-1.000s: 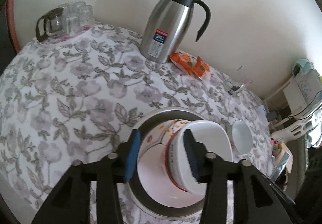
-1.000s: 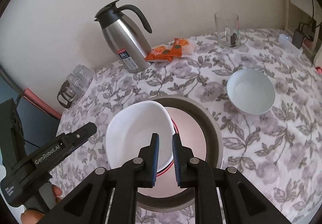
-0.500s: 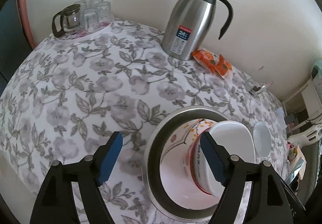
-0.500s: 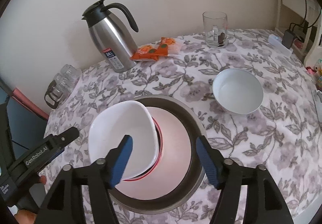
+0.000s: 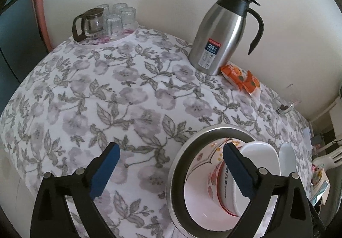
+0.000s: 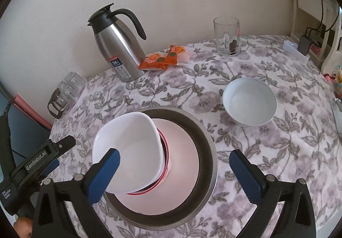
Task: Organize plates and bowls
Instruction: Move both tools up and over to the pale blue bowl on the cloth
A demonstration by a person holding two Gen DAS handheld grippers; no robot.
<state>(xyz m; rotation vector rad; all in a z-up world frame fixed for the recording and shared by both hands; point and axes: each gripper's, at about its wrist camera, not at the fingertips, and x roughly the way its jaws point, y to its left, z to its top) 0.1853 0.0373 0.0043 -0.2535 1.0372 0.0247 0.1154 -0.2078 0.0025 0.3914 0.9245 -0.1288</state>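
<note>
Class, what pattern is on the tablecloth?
The tablecloth has grey-purple flowers and leaves on white, clearest in the right wrist view.

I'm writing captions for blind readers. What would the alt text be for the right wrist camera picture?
A white squarish bowl sits tilted in a stack of dishes inside a metal basin on a floral tablecloth, seen between the open right gripper jaws. A round white bowl stands apart to the right; a steel thermos, snack packets and glass mug line the wall.

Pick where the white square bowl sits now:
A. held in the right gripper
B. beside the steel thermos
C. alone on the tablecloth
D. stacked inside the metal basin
D: the white square bowl rests tilted on dishes inside the metal basin, and both grippers are open.
</note>
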